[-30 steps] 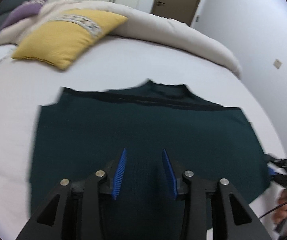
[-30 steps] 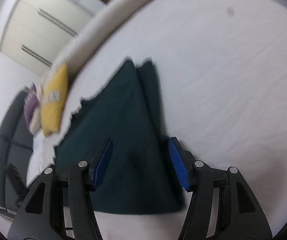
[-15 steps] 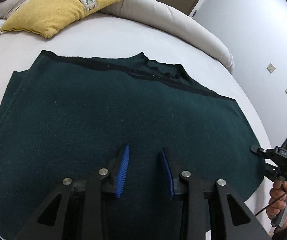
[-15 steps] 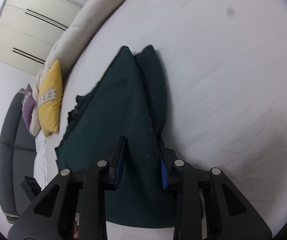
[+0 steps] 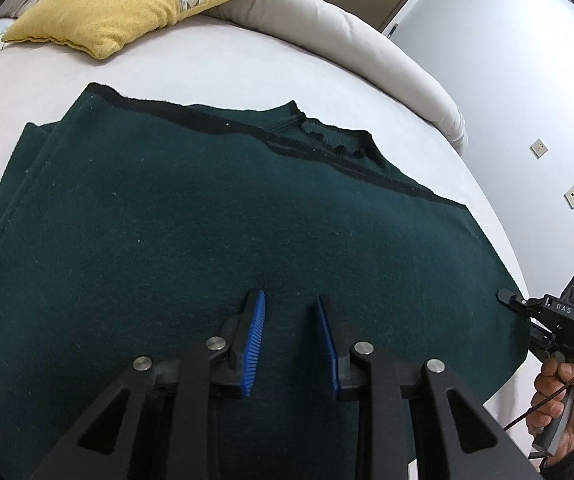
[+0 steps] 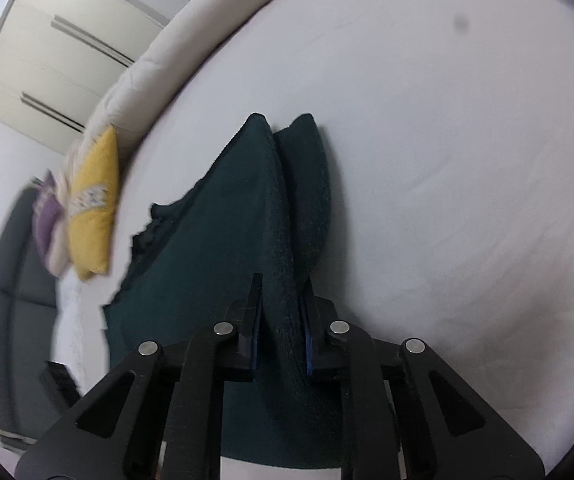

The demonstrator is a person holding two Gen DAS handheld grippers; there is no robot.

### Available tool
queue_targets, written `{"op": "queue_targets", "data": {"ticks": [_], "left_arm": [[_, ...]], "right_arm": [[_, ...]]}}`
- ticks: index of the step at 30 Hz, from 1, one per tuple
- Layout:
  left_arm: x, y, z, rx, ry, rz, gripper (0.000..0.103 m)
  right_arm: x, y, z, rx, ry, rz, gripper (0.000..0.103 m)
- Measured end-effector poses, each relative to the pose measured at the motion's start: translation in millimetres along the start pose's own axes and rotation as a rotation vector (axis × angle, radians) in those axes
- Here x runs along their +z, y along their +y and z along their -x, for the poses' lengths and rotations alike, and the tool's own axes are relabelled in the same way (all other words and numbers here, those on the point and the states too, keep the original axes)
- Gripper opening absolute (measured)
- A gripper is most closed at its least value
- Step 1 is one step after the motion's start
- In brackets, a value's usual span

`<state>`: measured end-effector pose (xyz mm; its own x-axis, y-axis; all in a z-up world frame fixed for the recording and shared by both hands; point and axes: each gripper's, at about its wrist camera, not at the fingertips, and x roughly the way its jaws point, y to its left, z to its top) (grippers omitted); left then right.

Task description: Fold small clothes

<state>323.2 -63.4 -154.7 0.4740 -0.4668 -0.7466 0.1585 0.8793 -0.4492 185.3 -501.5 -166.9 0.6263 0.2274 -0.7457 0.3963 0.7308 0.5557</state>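
Note:
A dark green knitted garment (image 5: 215,240) lies spread on the white bed, its collar at the far edge. My left gripper (image 5: 290,300) hovers low over its near middle, jaws partly open, nothing between the blue pads. In the right wrist view my right gripper (image 6: 279,296) is shut on a raised fold of the same garment (image 6: 223,240) at its right edge. The right gripper also shows at the right of the left wrist view (image 5: 555,320), at the garment's corner.
A yellow cushion (image 5: 127,4) and a rolled beige duvet (image 5: 347,36) lie at the far side of the bed (image 6: 447,160). A grey sofa (image 6: 11,300), a purple cushion (image 6: 47,208), wardrobes and a door stand beyond.
My right gripper closed from wide open onto the garment's right edge and lifted a fold. My left gripper came down closer to the garment and narrowed its jaws a little.

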Motion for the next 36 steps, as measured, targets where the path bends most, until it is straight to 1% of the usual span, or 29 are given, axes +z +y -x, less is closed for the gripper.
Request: {"op": "queue_targets", "data": {"ticks": [4,5,6,7,9,10,11,12,13,15,16,17,18,19,21,23,25,27,28,29,30,32,33,34,35,36], "left_arm": [[1,6,2,-0.026,0.008,0.034,0.028],[2,8,2,-0.036,0.011,0.045,0.026],[3,10,3,-0.05,0.017,0.06,0.026],[4,13,3,-0.064,0.023,0.075,0.026],[6,21,5,-0.111,0.034,0.121,0.026],[6,27,7,-0.143,0.037,0.15,0.026],[6,33,9,-0.176,0.039,0.182,0.026],[6,42,12,-0.214,0.039,0.225,0.026],[5,52,15,-0.257,0.037,0.276,0.026],[3,68,23,-0.323,0.026,0.355,0.031],[2,73,27,-0.345,0.02,0.374,0.038],[1,77,30,-0.363,0.015,0.384,0.045],[1,80,34,-0.377,0.015,0.387,0.048],[0,81,35,-0.383,0.021,0.387,0.052],[1,83,36,-0.396,0.032,0.387,0.055],[4,81,34,-0.395,0.039,0.395,0.058],[7,75,31,-0.387,0.045,0.392,0.061],[11,67,30,-0.366,0.054,0.373,0.064],[14,63,29,-0.356,0.06,0.36,0.066],[17,60,28,-0.346,0.067,0.349,0.067],[19,58,26,-0.335,0.073,0.344,0.067],[24,52,22,-0.308,0.087,0.332,0.067],[27,47,19,-0.287,0.094,0.318,0.067],[29,43,18,-0.272,0.096,0.305,0.067],[31,37,16,-0.255,0.1,0.288,0.065],[33,29,14,-0.226,0.107,0.269,0.061]], "right_arm": [[-1,27,7,-0.119,-0.03,0.084,0.012],[-4,48,10,-0.18,-0.049,0.153,0.012],[-5,63,12,-0.213,-0.063,0.202,0.012],[-8,78,15,-0.239,-0.076,0.253,0.012],[-19,135,17,-0.272,-0.103,0.397,0.012],[-25,153,17,-0.271,-0.107,0.441,0.012],[-40,189,14,-0.245,-0.102,0.531,0.012],[-54,213,9,-0.22,-0.085,0.597,0.012],[-77,243,-2,-0.187,-0.046,0.696,0.012],[-113,274,-27,-0.148,0.033,0.816,0.012],[-126,280,-42,-0.137,0.074,0.849,0.012],[-136,282,-60,-0.122,0.128,0.852,0.012],[-143,278,-78,-0.109,0.182,0.822,0.012],[-146,273,-90,-0.101,0.205,0.795,0.012],[-150,268,-97,-0.062,0.193,0.767,0.013],[-149,267,-93,-0.025,0.18,0.76,0.019],[-148,267,-83,0.016,0.195,0.768,0.027],[-152,261,-62,0.063,0.196,0.779,0.047],[-154,254,-46,0.096,0.177,0.782,0.052],[-156,246,-36,0.116,0.166,0.784,0.061],[-161,234,-19,0.141,0.151,0.787,0.062],[-167,209,7,0.185,0.147,0.785,0.062],[-168,198,16,0.192,0.14,0.778,0.062],[-168,186,25,0.185,0.127,0.77,0.062],[-166,168,34,0.142,0.096,0.76,0.062],[-164,159,40,0.12,0.079,0.753,0.062]]}}
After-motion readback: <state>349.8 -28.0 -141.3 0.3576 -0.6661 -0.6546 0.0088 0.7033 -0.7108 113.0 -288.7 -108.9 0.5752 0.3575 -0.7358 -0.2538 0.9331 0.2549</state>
